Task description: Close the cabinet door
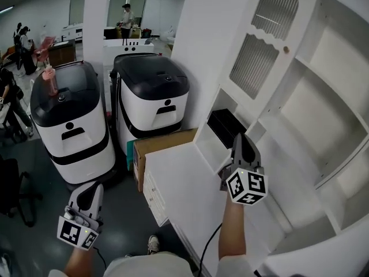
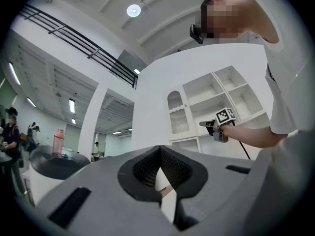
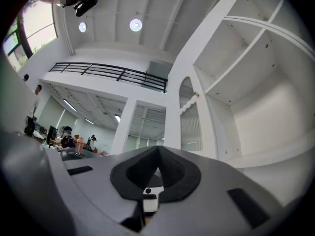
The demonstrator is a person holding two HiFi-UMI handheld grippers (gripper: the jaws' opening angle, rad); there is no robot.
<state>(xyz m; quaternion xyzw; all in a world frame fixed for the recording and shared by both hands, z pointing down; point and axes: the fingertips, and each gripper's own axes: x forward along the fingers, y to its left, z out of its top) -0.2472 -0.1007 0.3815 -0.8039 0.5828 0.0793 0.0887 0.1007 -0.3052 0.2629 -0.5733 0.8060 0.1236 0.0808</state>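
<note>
Door (image 1: 262,42) one, hand-held grippers (image 1: 87,190) (image 1: 242,138) two

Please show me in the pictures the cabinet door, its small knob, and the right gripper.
cabinet door (image 1: 254,66), head view: on the lower ribbed panel.
knob (image 1: 286,49), head view: on the round knob at the door's edge.
right gripper (image 1: 238,138), head view: at the tips of its shut jaws.
</note>
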